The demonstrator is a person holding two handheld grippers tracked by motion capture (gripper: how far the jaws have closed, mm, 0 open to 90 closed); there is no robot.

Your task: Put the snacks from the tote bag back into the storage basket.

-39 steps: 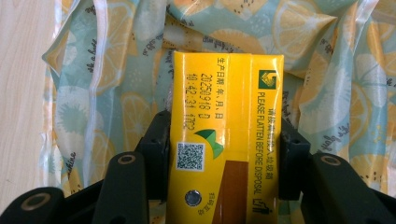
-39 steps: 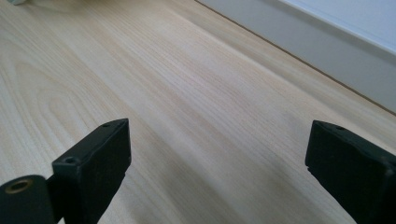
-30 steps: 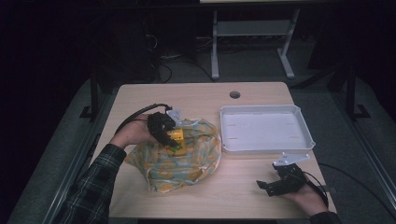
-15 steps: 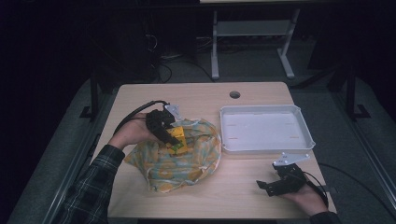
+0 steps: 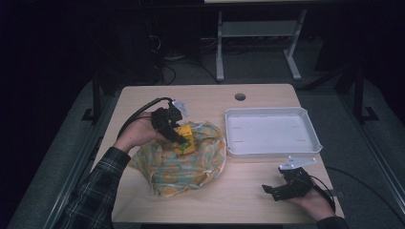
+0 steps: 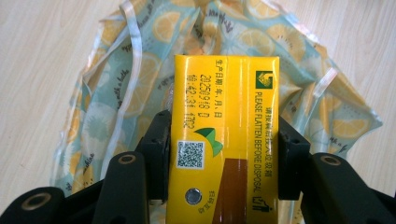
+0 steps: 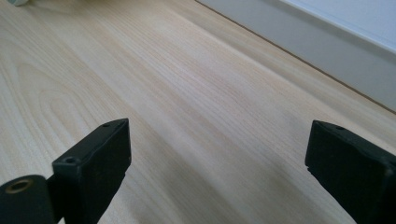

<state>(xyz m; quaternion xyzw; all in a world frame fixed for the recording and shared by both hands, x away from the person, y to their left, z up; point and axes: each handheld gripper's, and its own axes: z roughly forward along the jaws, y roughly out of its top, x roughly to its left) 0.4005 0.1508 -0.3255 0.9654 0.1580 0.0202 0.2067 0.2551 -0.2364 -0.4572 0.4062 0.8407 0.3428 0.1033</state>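
yellow carton (image 6: 225, 140) clamped in jaws, above lemon-print bag (image 6: 116, 93)

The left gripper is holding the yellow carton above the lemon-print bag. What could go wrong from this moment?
1. The left gripper clamps the yellow carton only near its lower end, and the surface looks glossy, so it might slip or tilt.
2. A hard squeeze could dent the carton.
3. The lemon-print bag lies loose and crumpled under it, so a jaw might snag it. The white tray sits close by.

right claw (image 7: 218, 163) jaws wide apart | over table (image 7: 187, 98) | tray wall (image 7: 327, 51) beyond
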